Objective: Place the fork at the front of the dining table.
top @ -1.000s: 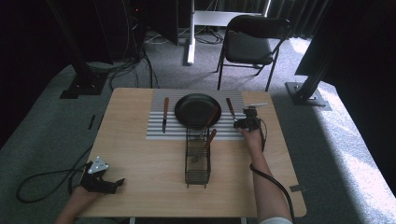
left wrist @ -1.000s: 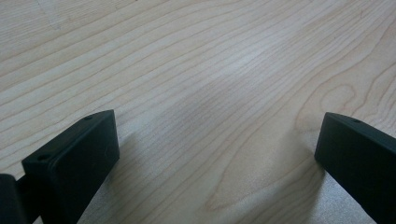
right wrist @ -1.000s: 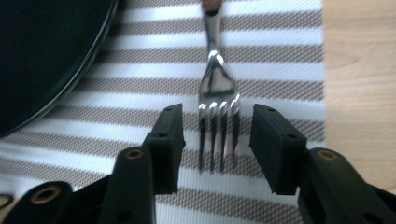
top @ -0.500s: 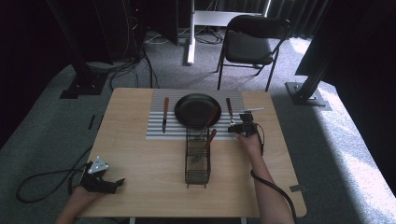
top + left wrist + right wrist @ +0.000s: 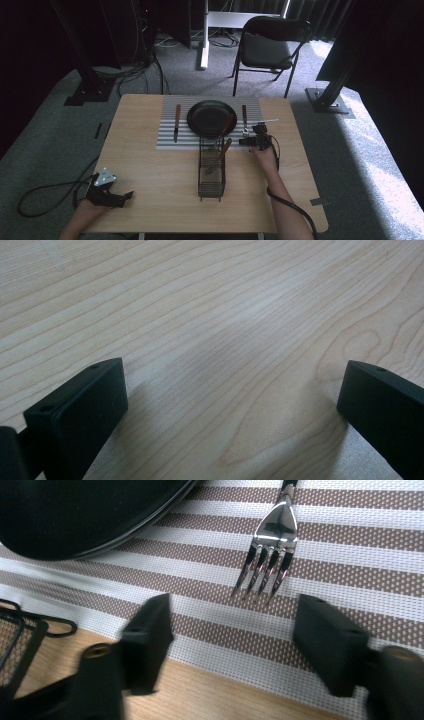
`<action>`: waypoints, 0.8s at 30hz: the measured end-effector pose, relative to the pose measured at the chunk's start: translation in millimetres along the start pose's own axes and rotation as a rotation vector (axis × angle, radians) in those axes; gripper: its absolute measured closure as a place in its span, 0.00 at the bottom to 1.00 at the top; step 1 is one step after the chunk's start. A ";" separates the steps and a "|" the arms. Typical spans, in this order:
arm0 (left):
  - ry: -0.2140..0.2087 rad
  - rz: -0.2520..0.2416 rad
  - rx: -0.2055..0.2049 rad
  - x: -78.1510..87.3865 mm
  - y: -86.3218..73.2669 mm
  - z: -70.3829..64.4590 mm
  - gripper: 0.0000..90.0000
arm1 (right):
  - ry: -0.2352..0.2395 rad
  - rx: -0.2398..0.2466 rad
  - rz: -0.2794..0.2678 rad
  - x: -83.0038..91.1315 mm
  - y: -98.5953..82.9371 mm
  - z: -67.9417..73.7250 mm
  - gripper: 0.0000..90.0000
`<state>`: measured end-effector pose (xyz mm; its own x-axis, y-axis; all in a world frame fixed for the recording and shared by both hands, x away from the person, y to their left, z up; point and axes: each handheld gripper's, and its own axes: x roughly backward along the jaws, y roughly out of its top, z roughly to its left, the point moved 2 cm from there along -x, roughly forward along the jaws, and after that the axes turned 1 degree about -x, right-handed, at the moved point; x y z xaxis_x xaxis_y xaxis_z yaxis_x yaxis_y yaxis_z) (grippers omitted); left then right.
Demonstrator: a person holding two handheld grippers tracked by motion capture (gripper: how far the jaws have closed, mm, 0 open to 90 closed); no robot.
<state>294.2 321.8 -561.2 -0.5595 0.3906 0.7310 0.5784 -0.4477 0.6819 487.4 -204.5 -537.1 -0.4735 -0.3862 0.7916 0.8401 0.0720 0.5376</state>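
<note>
Hovering right gripper, jaws spread, empty, just short of fork lying on mat beside pan; left gripper released, idle on table. Fork looks placed; utensils in rack left.

Around the one black plate there is one striped placemat beneath it, one knife to its left and one fork to its right. One wire caddy stands just in front of the plate, holding two wooden-handled utensils. Beyond the plate, past the table's far edge, stands one black chair, and two grippers are on the table, the left gripper well in front of the plate and the right gripper by the fork.
</note>
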 end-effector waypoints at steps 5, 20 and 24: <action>0.000 0.000 0.000 0.0 0.0 0.0 0.00 | -0.025 0.031 -0.071 5.4 -5.4 -2.1 0.15; 0.000 0.000 0.000 0.0 0.0 0.0 0.00 | -0.123 0.061 -0.189 25.0 -27.0 -12.6 0.14; 0.000 0.000 0.000 0.0 0.0 0.0 0.00 | -0.136 0.059 -0.191 28.1 -33.5 -14.3 0.14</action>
<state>294.2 321.8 -561.2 -0.5595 0.3906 0.7310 0.5784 -0.4477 0.6819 449.8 -230.9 -537.0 -0.6572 -0.2708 0.7034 0.7165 0.0649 0.6945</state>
